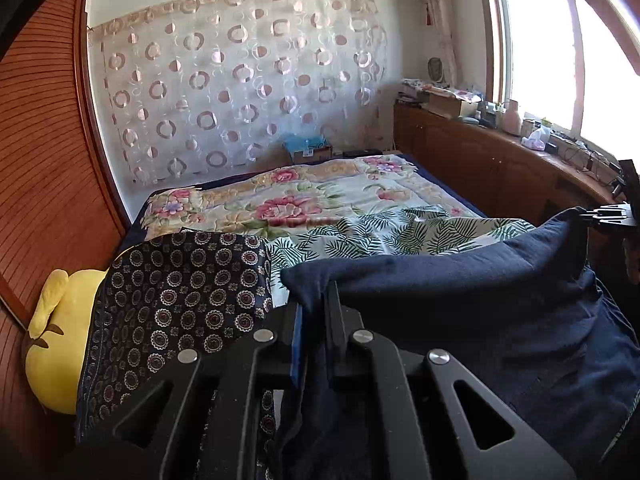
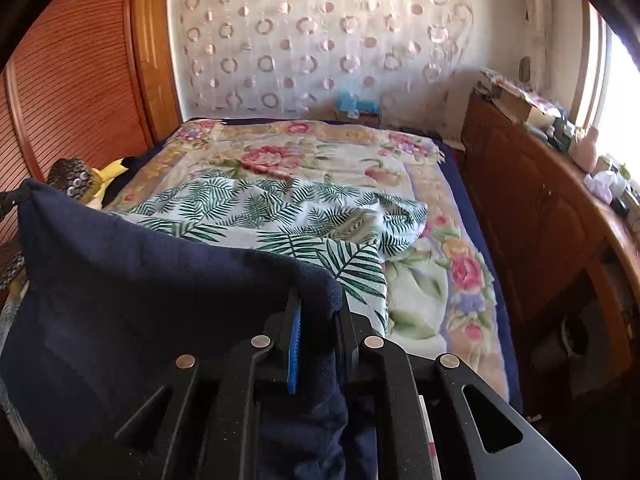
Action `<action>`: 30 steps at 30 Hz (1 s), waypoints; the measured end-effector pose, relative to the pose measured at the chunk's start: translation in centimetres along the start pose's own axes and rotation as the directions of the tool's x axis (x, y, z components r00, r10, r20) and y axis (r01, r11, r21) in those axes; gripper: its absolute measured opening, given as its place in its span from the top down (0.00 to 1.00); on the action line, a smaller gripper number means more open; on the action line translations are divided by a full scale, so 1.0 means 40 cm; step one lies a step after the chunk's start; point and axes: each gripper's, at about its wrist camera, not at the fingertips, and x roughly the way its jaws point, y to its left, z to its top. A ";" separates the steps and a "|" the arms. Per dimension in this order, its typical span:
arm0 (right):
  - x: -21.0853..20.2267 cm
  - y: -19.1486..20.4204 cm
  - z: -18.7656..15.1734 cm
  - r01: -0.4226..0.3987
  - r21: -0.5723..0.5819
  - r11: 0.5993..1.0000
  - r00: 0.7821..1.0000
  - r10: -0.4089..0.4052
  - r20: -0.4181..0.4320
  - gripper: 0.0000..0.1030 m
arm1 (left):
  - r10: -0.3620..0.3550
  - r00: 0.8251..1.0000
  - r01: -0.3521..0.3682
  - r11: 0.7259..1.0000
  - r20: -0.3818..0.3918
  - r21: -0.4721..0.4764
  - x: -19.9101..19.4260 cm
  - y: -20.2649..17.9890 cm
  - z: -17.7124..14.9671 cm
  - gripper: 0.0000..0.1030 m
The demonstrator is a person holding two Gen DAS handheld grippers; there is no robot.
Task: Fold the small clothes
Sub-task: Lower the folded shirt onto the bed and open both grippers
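Both grippers held a navy garment stretched between them above the bed.

The left gripper [image 1: 316,308] had its fingers clamped on one top corner of the navy garment [image 1: 460,292], and the right gripper [image 2: 316,312] pinched the opposite corner, so the cloth's upper edge ran between them and the rest hung down. Beyond it a palm-leaf sheet [image 2: 288,216] lay rumpled on the floral blanket [image 2: 424,292]. A dark medallion-print cloth [image 1: 176,300] draped over a yellow plush toy [image 1: 56,344] beside the wooden wardrobe [image 1: 36,120].

No readable text, label or number anywhere.
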 end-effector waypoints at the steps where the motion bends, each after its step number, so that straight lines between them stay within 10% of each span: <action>1: 0.001 0.000 0.010 0.005 0.012 1.000 1.000 -0.005 0.002 0.88 | 0.006 1.000 -0.006 1.000 0.000 -0.001 -0.006 0.001 0.010 0.91; 9: 0.049 0.053 0.014 0.045 0.013 0.999 0.999 -0.045 0.005 0.87 | 0.034 0.999 -0.034 0.999 -0.041 0.014 0.009 0.002 0.039 0.84; 15: 0.077 0.058 -0.042 0.055 0.011 0.998 0.997 -0.055 0.045 0.51 | -0.013 0.999 0.010 0.998 -0.050 -0.067 -0.037 0.030 0.009 0.49; 19: 0.079 0.050 -0.100 0.009 0.010 1.000 0.999 -0.009 0.043 0.51 | -0.045 0.997 0.041 0.997 -0.062 -0.073 -0.093 0.022 -0.049 0.21; 30: -0.001 0.023 -0.318 -0.068 0.079 0.995 0.997 0.071 -0.030 0.51 | -0.123 0.986 0.115 0.990 -0.111 -0.079 -0.211 -0.023 -0.208 0.20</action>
